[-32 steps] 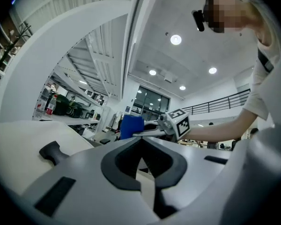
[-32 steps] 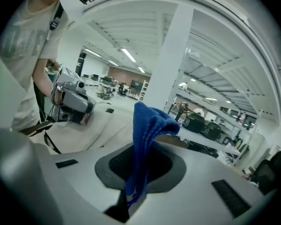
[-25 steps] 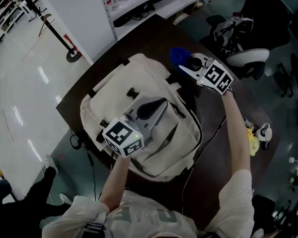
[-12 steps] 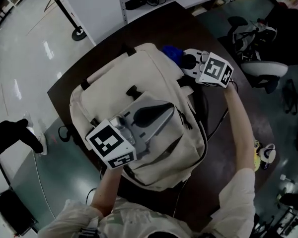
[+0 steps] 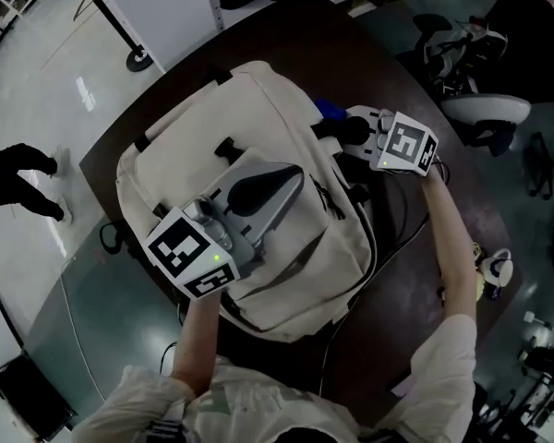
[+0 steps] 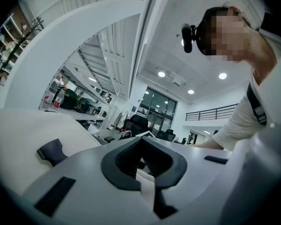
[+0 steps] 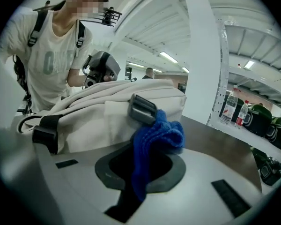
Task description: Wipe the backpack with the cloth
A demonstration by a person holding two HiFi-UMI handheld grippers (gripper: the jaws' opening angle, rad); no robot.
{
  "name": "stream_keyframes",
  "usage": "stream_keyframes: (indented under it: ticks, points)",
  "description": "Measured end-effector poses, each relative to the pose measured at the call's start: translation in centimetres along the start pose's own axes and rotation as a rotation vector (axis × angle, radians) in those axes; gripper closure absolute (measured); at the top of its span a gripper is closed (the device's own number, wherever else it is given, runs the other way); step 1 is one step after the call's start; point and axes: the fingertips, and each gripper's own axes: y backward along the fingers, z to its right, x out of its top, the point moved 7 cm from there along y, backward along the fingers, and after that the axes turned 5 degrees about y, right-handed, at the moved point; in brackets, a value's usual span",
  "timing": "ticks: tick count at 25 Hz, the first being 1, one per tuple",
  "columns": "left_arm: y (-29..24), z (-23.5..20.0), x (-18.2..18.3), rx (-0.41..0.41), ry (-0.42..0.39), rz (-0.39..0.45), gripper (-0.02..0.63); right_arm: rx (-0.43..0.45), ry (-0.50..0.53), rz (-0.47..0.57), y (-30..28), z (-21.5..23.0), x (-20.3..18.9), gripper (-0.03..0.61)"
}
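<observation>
1. On the table (image 5: 351, 53), taking up most of the top: the backpack (image 5: 203, 146), cream, lying flat with its front face up. We find it in much the same spot on the table as a second ago.
2. On the backpack's front, near the middle: the left gripper (image 5: 291, 175), jaws drawn together to a point and lying on the fabric. A pale sliver shows at their base in the left gripper view; we cannot tell whether any fabric is pinched. It has stayed put through the last second, and we judge that it is steadying the bag.
3. At the backpack's right side: the right gripper (image 5: 337, 125), jaws clamped on the cloth. A second ago it stood off the bag's far right corner. It is now tight against the side panel, which we read as a wiping stroke under way there.
4. In the right gripper's jaws: the cloth (image 5: 325, 109), blue and bunched, touching the bag's side just under a grey buckle (image 7: 141, 109). The head view now shows less of it behind the bag's edge. It lies well apart from the left gripper.
</observation>
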Motion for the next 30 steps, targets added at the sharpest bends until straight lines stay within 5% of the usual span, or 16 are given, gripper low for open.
stream_keyframes:
  ticks: [30]
  points:
    - [-0.4, 0.6, -0.4, 0.068, -0.089, 0.000, 0.609, -0.050, -0.180, 0.052, 4.9, -15.1, -2.3, 0.537]
